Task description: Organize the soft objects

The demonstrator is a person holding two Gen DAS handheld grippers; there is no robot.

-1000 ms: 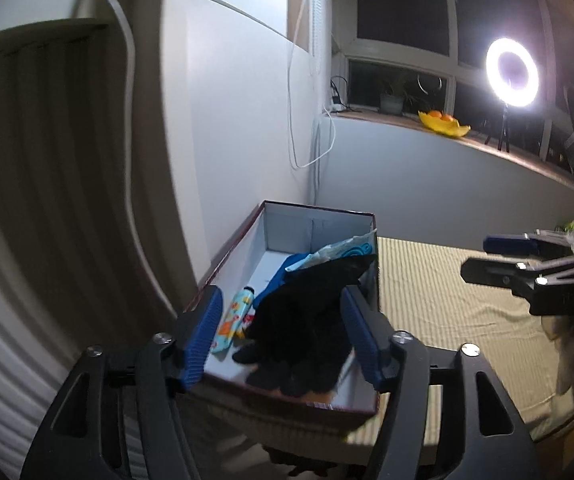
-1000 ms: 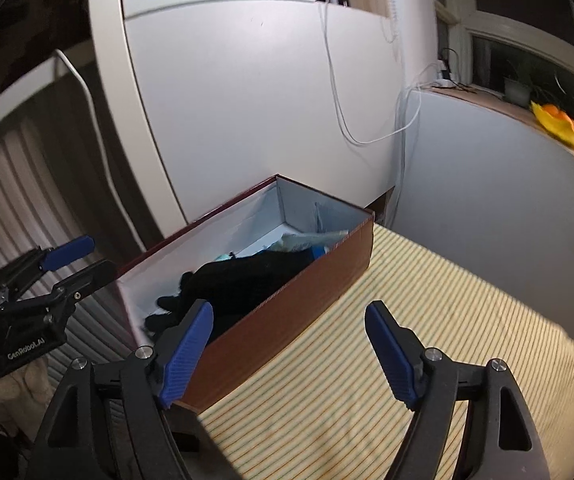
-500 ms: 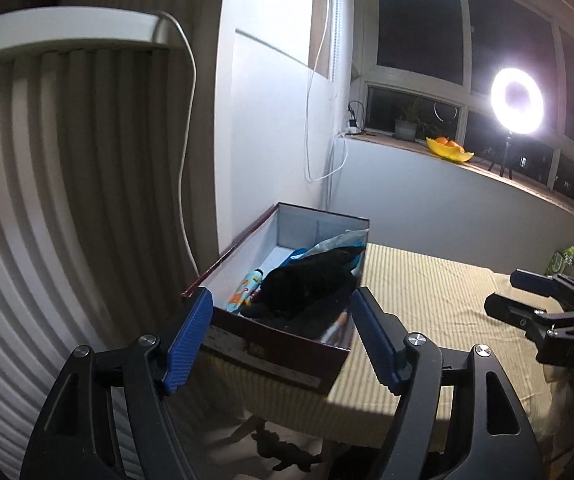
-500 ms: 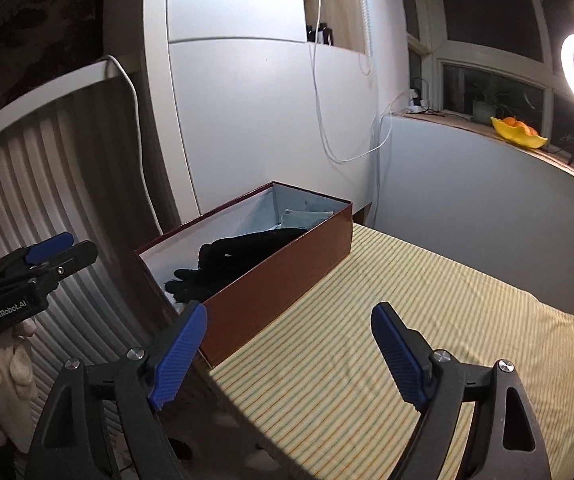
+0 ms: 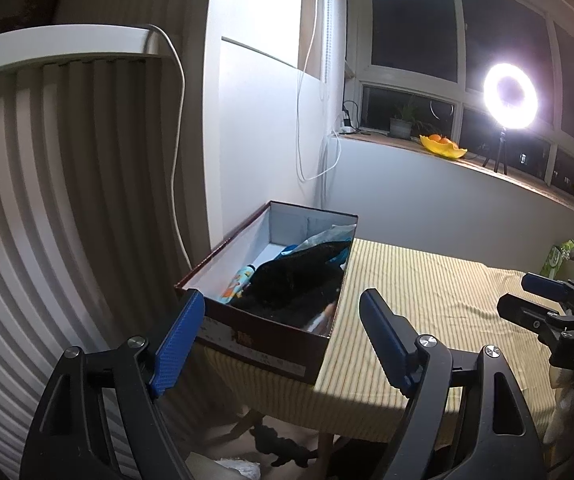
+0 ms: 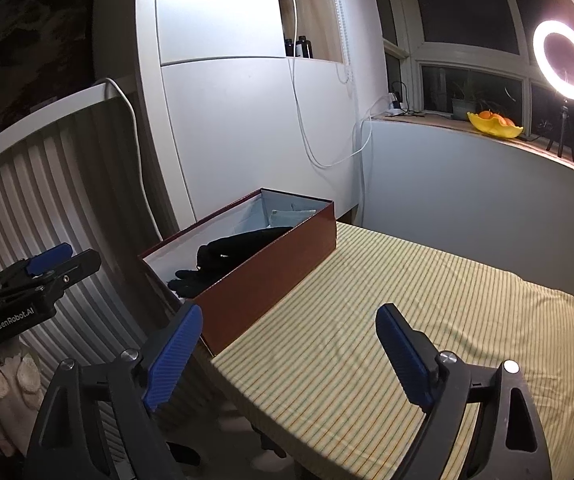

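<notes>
Sitting at the near-left corner of the table (image 6: 427,300), the brown box (image 6: 271,276) was open-topped with white inner walls, and its short end reached the table's front edge. A black glove (image 5: 295,284) lay heaped inside, filling most of the near half, fingers toward the near end; beside it on the left a small patterned item (image 5: 237,286) with orange and light-blue print, behind it a bluish folded piece (image 5: 327,236) against the far right wall. Left of the box: ribbed panel (image 5: 47,200) and a white cable (image 5: 179,140) hanging down, close to the box's long side. Right of the box the striped yellow cloth was bare and wide open up to the low wall under the sill. Left gripper (image 5: 281,334) was back off the table front, jaws opening, both blue pads well apart, nothing between them. Right gripper (image 6: 289,350) was over the table's near edge, jaws also opening, pads wide, nothing between them. Ring light (image 6: 565,60) on the sill blew out its surroundings. Box floor under the glove was hidden; the label on the box end was unreadable; the patterned item was too small to identify. Under the table was dark, and only vague shapes showed.
</notes>
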